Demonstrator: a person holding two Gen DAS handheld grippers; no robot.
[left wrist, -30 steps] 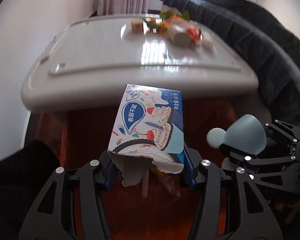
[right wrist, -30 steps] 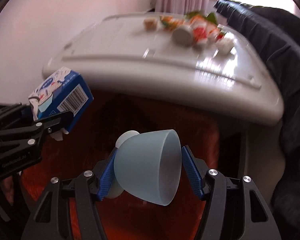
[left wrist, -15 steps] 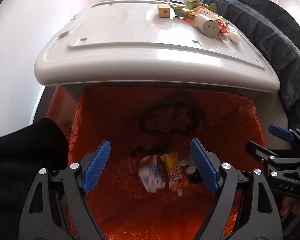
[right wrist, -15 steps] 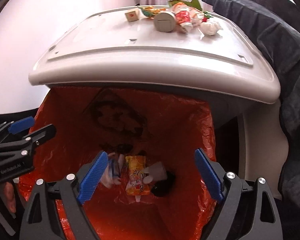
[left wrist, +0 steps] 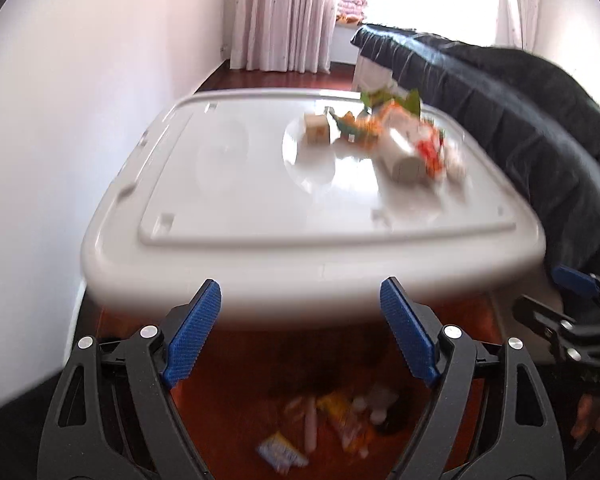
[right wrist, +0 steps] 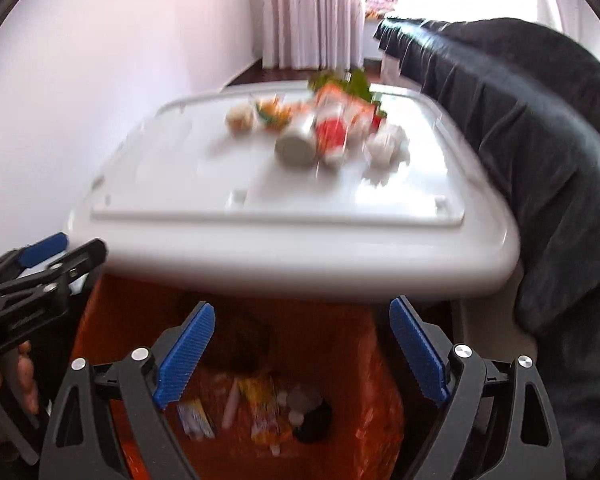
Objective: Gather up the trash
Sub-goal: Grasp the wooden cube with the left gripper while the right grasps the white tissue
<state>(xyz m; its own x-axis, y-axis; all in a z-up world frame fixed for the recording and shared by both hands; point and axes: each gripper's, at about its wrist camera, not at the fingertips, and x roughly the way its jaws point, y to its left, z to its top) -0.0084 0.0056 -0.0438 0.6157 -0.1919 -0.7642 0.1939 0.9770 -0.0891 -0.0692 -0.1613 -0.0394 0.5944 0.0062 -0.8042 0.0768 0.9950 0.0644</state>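
In the left wrist view the left gripper [left wrist: 300,334] is spread wide with nothing between its blue pads, hanging over the orange-lined trash bin [left wrist: 228,412], where blurred wrappers [left wrist: 342,416] lie at the bottom. More trash [left wrist: 396,140] sits on the white lid-like tabletop [left wrist: 236,184] beyond. In the right wrist view the right gripper [right wrist: 302,354] is likewise released and empty above the bin liner [right wrist: 376,412], and a crumpled white wad [right wrist: 384,142] lies among the tabletop litter beside a dark blanket [right wrist: 540,128].
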